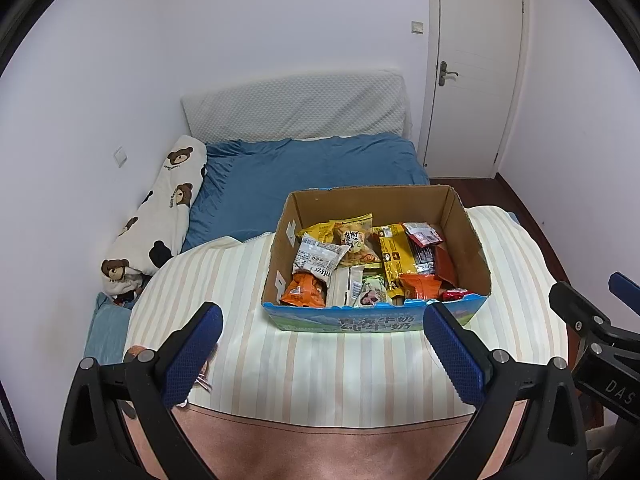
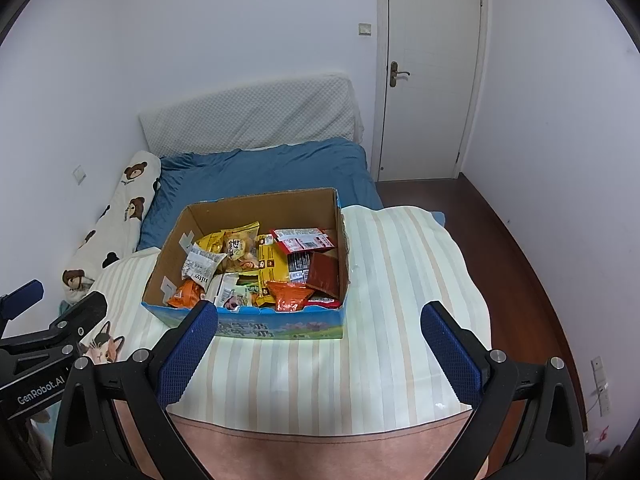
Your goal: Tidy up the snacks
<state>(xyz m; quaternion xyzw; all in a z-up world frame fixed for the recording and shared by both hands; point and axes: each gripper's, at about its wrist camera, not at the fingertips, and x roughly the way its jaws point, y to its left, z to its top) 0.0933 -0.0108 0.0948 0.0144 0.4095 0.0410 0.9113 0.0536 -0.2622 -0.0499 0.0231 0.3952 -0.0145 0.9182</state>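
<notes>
The cardboard box [image 1: 376, 316] stands upright with its open top facing up, on a cloth with pale cream and peach stripes [image 1: 320, 364] that covers a raised surface in front of a bed. Its long axis runs left to right in both views, and its blue printed front wall [image 2: 280, 326] faces the cameras. Inside the box the snack packets lie flat or slightly tilted in a loose pile: an orange packet [image 1: 302, 288] in the near left corner, a white packet with black print [image 1: 318, 258] just behind it, a yellow bag with round snacks [image 1: 354, 240] toward the back, a long yellow packet [image 1: 396, 258] whose long axis runs from front to back, and red packets [image 1: 424, 236] on the right side. The left gripper [image 1: 322, 354] hovers in front of the box, near its front wall but not touching it; its blue fingers [image 1: 192, 354] are spread wide apart with nothing between them. The right gripper [image 2: 320, 354] hangs at about the same place, a little more to the right, and its blue fingers [image 2: 450, 354] are also spread wide, with nothing in them. Behind the box is the blue bed sheet [image 1: 304, 176], a long pillow with a bear pattern [image 1: 158, 216] lies along the left wall, and a white door [image 2: 430, 72] is closed at the back right.
</notes>
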